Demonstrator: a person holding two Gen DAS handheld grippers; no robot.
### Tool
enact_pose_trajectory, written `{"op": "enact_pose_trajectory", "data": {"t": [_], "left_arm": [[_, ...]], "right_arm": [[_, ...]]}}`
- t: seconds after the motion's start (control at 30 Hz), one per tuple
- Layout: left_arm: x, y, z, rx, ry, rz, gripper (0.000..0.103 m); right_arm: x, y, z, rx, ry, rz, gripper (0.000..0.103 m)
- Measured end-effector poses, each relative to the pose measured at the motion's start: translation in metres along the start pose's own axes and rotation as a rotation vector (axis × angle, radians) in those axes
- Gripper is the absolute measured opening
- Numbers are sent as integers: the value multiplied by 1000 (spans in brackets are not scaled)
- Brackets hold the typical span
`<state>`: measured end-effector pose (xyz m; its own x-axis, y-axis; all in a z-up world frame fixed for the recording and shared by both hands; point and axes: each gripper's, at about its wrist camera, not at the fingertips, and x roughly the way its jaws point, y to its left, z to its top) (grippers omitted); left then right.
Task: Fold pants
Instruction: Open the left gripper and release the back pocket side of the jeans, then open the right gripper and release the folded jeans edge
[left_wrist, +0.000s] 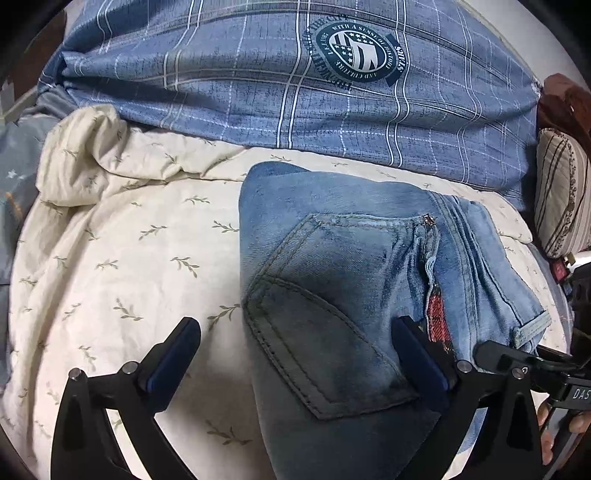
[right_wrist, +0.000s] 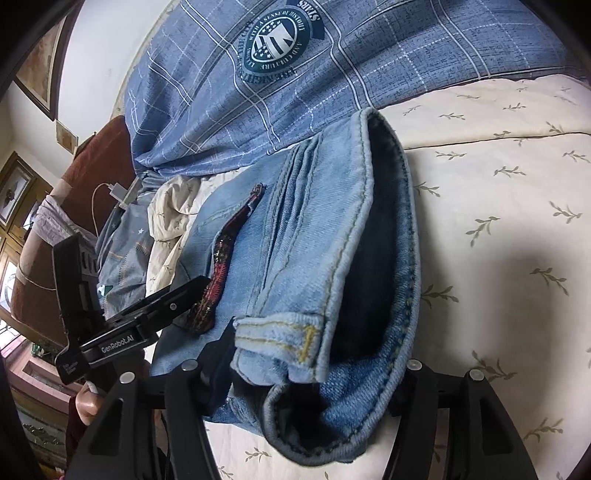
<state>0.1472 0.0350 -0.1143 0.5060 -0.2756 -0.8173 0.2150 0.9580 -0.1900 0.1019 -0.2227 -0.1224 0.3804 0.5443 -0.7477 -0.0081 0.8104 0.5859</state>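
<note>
Light blue jeans (left_wrist: 351, 266) lie folded on a cream quilt with a leaf print (left_wrist: 122, 240), back pocket up. My left gripper (left_wrist: 295, 332) stands wide open across the pocket, one finger over the quilt and the other on the denim, with no pad pressing. In the right wrist view the jeans' waistband (right_wrist: 354, 236) gapes towards the camera, with a red plaid lining strip (right_wrist: 221, 251) showing. My right gripper (right_wrist: 314, 358) straddles the waistband bundle. Denim covers its pads, so whether they press is hidden.
A blue plaid duvet with a round emblem (left_wrist: 295, 92) is heaped behind the jeans. A striped cushion (left_wrist: 561, 192) sits at the right. A brown headboard (right_wrist: 99, 166) and a white charger with its cable (right_wrist: 118, 192) lie beyond. A person's hand (right_wrist: 86, 402) holds the left gripper.
</note>
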Motion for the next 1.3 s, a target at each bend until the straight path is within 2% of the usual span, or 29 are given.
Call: {"op": "enact_pose_trajectory", "data": {"t": [0.1, 0.2, 0.27, 0.4, 0.5, 0.57, 0.63, 0.7, 0.93, 1.07, 1.3], "left_arm": [[-14, -3, 0, 35, -20, 23, 103], [-37, 1, 0, 47, -114, 50, 103], [-48, 6, 0, 28, -168, 51, 103], [-54, 10, 1, -2, -215, 92, 103], [-52, 5, 1, 29, -220, 140, 103], [-49, -2, 0, 58, -212, 159, 103], [-45, -9, -1, 92, -203, 187, 103], [-41, -14, -2, 118, -194, 206, 103], [-35, -16, -4, 163, -173, 243, 103], [-33, -15, -5, 181, -165, 229, 103], [-29, -12, -7, 210, -145, 214, 103]], "right_arm": [[-13, 1, -1, -9, -22, -31, 67], [-30, 7, -2, -60, -80, -82, 67], [-44, 15, -3, -114, -142, -124, 67], [-70, 28, -4, -176, -296, -200, 67], [-87, 31, -4, -180, -401, -184, 67], [-91, 33, -3, -187, -438, -164, 67], [-88, 37, -2, -200, -431, -145, 64], [-79, 42, 0, -210, -402, -139, 32], [-49, 41, 2, -211, -306, -155, 29], [-28, 38, 3, -210, -230, -185, 29], [-12, 30, 1, -197, -158, -219, 29]]}}
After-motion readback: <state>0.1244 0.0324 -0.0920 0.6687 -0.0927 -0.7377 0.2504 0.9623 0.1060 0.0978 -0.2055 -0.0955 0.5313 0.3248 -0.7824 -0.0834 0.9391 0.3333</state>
